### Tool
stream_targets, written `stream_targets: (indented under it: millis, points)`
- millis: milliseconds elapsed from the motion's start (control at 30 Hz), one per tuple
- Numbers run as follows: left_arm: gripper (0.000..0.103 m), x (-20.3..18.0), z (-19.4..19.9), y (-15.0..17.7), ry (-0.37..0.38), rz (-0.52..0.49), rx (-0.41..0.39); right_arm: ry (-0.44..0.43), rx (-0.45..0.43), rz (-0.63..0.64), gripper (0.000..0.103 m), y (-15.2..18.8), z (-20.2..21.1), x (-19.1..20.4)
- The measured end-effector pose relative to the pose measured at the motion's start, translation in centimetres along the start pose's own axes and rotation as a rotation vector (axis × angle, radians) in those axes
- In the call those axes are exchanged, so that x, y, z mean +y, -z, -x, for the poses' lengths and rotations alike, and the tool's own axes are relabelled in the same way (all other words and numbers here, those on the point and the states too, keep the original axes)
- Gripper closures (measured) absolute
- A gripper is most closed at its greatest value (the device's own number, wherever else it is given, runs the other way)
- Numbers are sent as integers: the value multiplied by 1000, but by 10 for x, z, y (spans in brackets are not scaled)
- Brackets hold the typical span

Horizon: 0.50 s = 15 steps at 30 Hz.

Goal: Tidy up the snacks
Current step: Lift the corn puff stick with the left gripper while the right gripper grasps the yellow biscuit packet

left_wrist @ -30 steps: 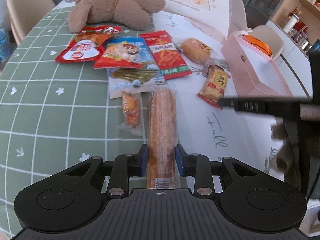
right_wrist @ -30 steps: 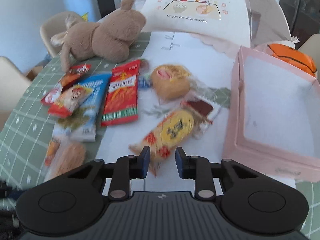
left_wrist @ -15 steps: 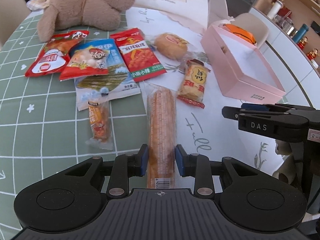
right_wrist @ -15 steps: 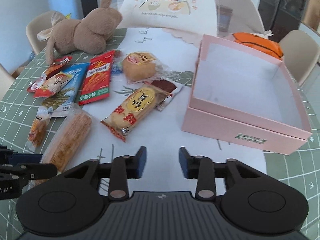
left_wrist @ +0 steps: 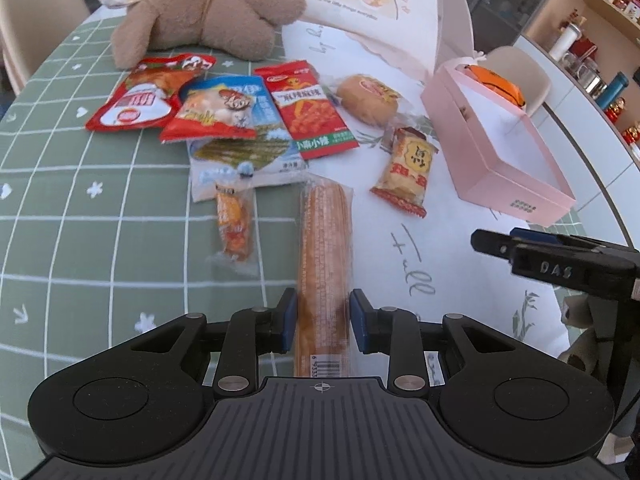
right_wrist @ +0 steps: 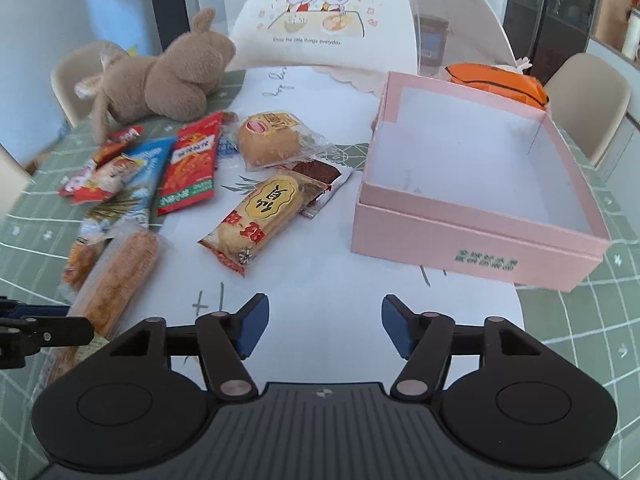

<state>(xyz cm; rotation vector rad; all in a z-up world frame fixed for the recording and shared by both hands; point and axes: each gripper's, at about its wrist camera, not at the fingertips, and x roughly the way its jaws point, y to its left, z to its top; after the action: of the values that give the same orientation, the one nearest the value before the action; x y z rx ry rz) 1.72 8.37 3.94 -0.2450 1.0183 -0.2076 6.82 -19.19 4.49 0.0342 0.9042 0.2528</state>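
My left gripper [left_wrist: 323,326] is shut on the near end of a long orange cracker packet [left_wrist: 325,248], which lies on the table pointing away; the packet also shows in the right wrist view [right_wrist: 116,276]. My right gripper [right_wrist: 323,326] is open and empty above the white cloth, in front of an open, empty pink box [right_wrist: 472,184]. A yellow rice cracker packet [right_wrist: 260,220] lies left of the box. Beyond it lie a wrapped bun [right_wrist: 272,140], a red chili snack bag [right_wrist: 192,164] and several other bags.
A brown plush rabbit [left_wrist: 216,12] lies at the back of the table. A white food cover [right_wrist: 328,20] stands behind the snacks. An orange pouch [right_wrist: 496,80] sits behind the box. Beige chairs [right_wrist: 584,96] surround the green checked table [left_wrist: 80,240].
My right gripper has pulled back from the rice cracker packet and opened wide. My left gripper stays shut on the long packet, with the view shifting slightly.
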Motion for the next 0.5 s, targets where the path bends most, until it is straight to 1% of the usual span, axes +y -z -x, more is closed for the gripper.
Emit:
stream_targets:
  millis: [100, 200, 367, 433, 500]
  points:
    - [70, 2, 2, 5, -2, 19, -2, -17, -6, -24, 40, 0, -1, -7]
    - [70, 5, 4, 8, 1, 42, -7, -9, 4, -28, 40, -9, -11, -5]
    - [70, 7, 8, 13, -11, 49, -8, -63, -18, -21, 40, -36, -24, 25]
    - [70, 7, 9, 14, -16, 49, -7, -49, -7, -12, 40, -48, -37, 40]
    - [70, 6, 10, 14, -23, 43, -4, -4, 28, 0, 40, -59, -57, 54]
